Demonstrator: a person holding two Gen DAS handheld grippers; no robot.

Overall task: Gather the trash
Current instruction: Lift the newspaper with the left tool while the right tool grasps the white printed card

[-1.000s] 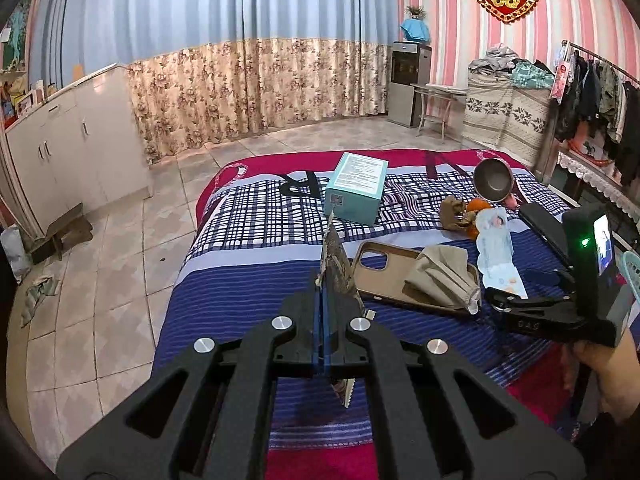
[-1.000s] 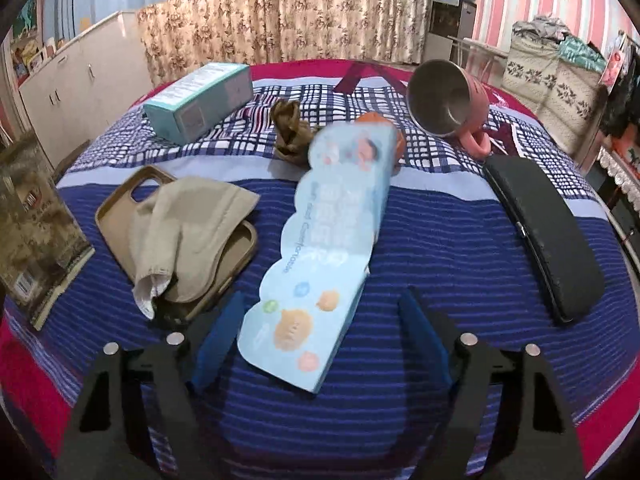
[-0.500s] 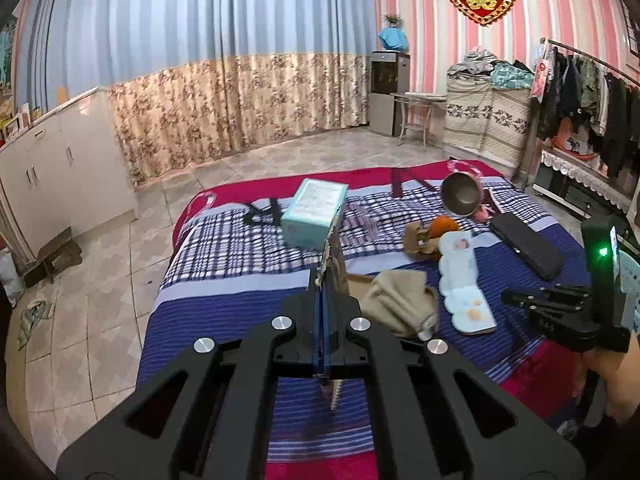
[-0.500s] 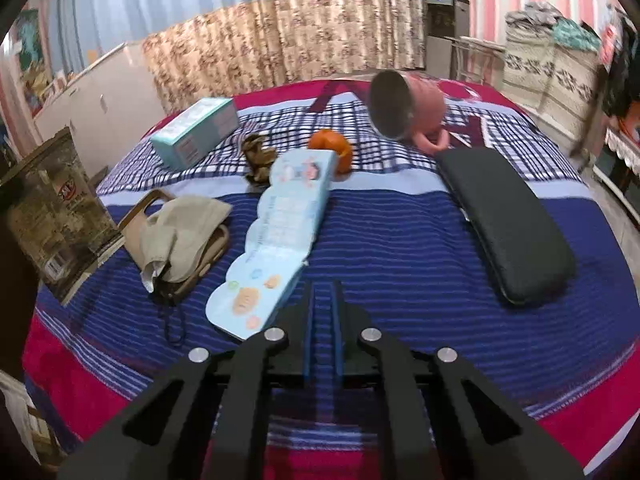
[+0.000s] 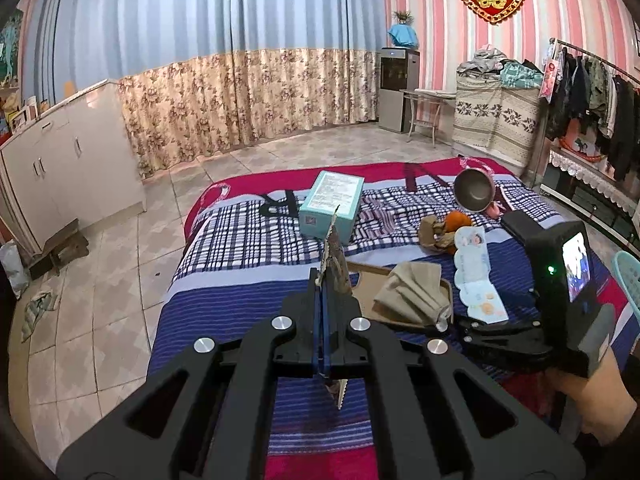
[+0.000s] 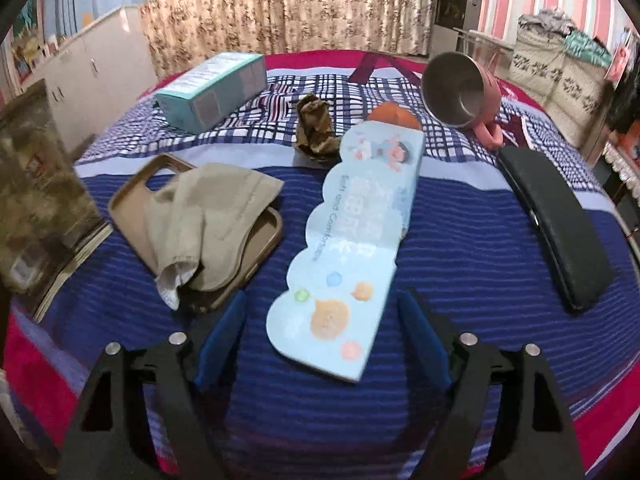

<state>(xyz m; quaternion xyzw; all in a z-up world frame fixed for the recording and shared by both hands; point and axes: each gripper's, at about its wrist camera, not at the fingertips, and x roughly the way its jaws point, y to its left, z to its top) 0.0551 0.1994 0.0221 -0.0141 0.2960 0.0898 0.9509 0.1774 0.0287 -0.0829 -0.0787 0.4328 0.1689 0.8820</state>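
Here our left gripper pinches a flat wrapper edge-on — its printed face shows only from the right wrist. Our right gripper, jaws just reopened wide, straddles the blue packet on the bed untouched.

My left gripper: matte black frame, two angular arms with cut-out slots behind the fingers. Four round silver screw heads sit in a row just behind the fingertips. Inner pads are blue, thin strips.

My right gripper: same black frame and slotted arms, four silver screws, two on each side behind the fingers. Pads blue, long and flat.

Seen from the left wrist, the right unit carries a black block behind its fingers with a small lit screen and a green light. My right hand wraps the grey handle; a dark sleeve edge shows behind it.
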